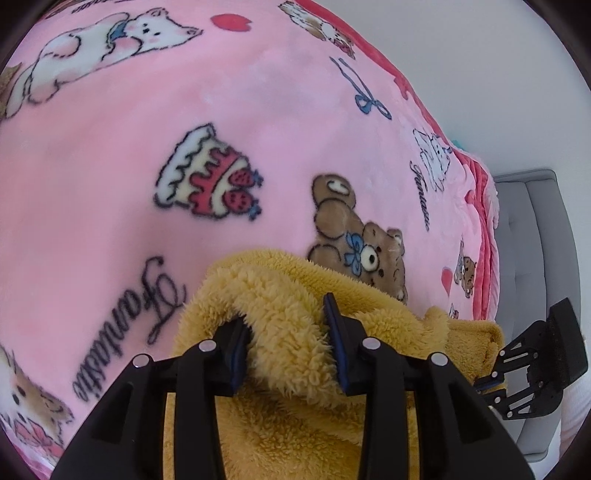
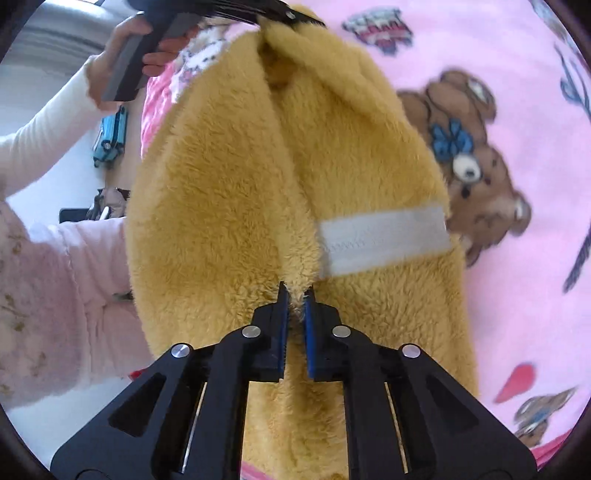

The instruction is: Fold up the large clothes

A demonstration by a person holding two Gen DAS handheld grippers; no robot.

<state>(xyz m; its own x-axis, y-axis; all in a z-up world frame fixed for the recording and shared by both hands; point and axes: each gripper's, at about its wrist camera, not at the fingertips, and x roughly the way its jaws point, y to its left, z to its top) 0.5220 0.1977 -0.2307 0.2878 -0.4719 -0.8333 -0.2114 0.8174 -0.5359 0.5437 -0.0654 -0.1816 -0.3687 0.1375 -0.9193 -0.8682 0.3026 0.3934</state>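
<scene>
A thick mustard-yellow fleece garment [image 1: 291, 354] lies bunched on a pink cartoon-print blanket [image 1: 147, 147]. My left gripper [image 1: 286, 317] is shut on a fat roll of the fleece, its blue pads pressing in from both sides. In the right wrist view the garment [image 2: 221, 184] hangs stretched as a long folded strip with a white sewn band [image 2: 384, 240] on it. My right gripper [image 2: 295, 295] is shut on the near fold of the pile, jaws almost together. The left gripper [image 2: 291, 18] holds the far end at the top of that view. The right gripper's body [image 1: 535, 369] shows at the left wrist view's right edge.
The pink blanket [image 2: 517, 74] covers a bed with a red border. A grey padded headboard [image 1: 532, 221] stands to the right. A person's hand [image 2: 110, 66] in a white sleeve holds the left gripper's handle. A blue toy car [image 2: 110, 136] lies on the floor.
</scene>
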